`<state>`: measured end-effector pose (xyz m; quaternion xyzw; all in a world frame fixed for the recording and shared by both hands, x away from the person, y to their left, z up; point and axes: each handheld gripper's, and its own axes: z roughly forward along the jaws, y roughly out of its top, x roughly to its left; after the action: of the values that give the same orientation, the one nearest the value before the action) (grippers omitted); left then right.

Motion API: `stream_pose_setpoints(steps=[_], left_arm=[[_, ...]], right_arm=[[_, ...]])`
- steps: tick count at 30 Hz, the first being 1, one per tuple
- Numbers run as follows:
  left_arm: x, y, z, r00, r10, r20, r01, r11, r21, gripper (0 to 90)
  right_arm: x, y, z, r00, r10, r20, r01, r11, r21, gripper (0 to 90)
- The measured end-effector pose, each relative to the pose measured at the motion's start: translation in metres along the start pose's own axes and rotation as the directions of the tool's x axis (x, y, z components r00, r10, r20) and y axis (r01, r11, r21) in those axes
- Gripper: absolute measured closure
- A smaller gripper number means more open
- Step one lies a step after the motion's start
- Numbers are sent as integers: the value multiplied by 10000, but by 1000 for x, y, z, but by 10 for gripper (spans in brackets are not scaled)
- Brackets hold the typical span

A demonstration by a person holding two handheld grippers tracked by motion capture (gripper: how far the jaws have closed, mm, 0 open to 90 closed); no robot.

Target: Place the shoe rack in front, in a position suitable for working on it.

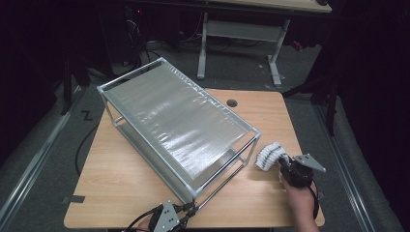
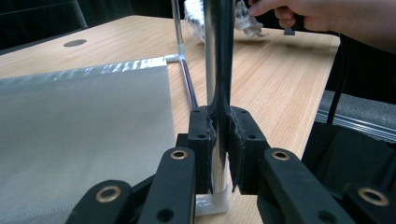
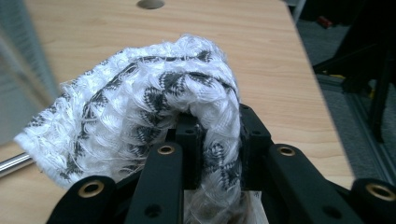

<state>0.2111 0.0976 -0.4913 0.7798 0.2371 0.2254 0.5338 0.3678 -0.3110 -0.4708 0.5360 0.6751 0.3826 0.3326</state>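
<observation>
A metal-framed rack [image 1: 176, 118] with a silvery mesh top sits at a slant across the wooden table [image 1: 121, 179]. At the table's near edge my left gripper [image 1: 186, 212] is shut on the rack's near corner post [image 2: 218, 70]. My right gripper [image 1: 283, 166] is to the right of the rack, shut on a white-and-black woven cloth [image 1: 269, 155]. The cloth [image 3: 154, 107] bunches between and over the jaws and hangs to their left. In the left gripper view a hand [image 2: 317, 14] with the cloth [image 2: 243, 21] is at the far side.
The rack has a lower shelf [image 2: 70, 135] of grey mesh. A round cable hole [image 1: 232, 103] is in the table's far side. Bare wood lies to the right of the rack and near the front left. A second desk frame [image 1: 241, 34] stands behind the table.
</observation>
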Motion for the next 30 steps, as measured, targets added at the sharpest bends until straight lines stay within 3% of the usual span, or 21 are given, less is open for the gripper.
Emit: stream_pose_setpoints(steps=[4,7,12,14,17,20,21,22,23,25,27,28,30], left_arm=[[-2,-2,-7,9998,-14,-216,15,10000,57,798],[-3,-5,-13,9990,-110,-425,112,9999,38,798],[-4,-8,-24,9970,-202,-752,210,9997,93,797],[-4,-9,-27,9961,-218,-855,229,9997,119,796],[-5,-11,-32,9945,-238,-1023,255,9996,147,796],[-5,-12,-34,9934,-266,-1119,284,9995,142,796],[-4,-12,-35,9930,-262,-1148,283,9995,165,796],[-4,-12,-35,9930,-262,-1148,283,9995,165,796],[-4,-12,-36,9930,-270,-1154,291,9994,168,796],[-3,-12,-36,9923,-294,-1199,314,9994,149,796],[-3,-12,-36,9919,-290,-1239,313,9994,168,796],[-2,-12,-36,9915,-300,-1263,324,9993,172,796],[-1,-12,-36,9912,-301,-1289,326,9993,179,796]], right_arm=[[-3,5,5,9995,46,308,-40,9998,-202,750],[2,10,13,9997,35,234,-30,9997,-231,749],[26,19,27,9985,-482,-260,473,9983,-348,749],[40,23,33,9953,-801,-537,781,9962,-376,749],[50,25,37,9917,-1012,-796,979,9942,-441,749],[65,27,39,9830,-1284,-1316,1214,9908,-602,750],[72,27,39,9742,-1273,-1864,1157,9907,-718,751],[75,27,39,9697,-1298,-2069,1155,9901,-800,751],[75,27,39,9697,-1298,-2069,1155,9901,-800,751],[80,27,37,9583,-1497,-2434,1274,9863,-1048,753],[81,27,36,9528,-1461,-2662,1206,9866,-1098,758],[83,26,35,9412,-1567,-2992,1256,9847,-1206,761],[86,25,33,9319,-1778,-3161,1427,9810,-1311,774]])
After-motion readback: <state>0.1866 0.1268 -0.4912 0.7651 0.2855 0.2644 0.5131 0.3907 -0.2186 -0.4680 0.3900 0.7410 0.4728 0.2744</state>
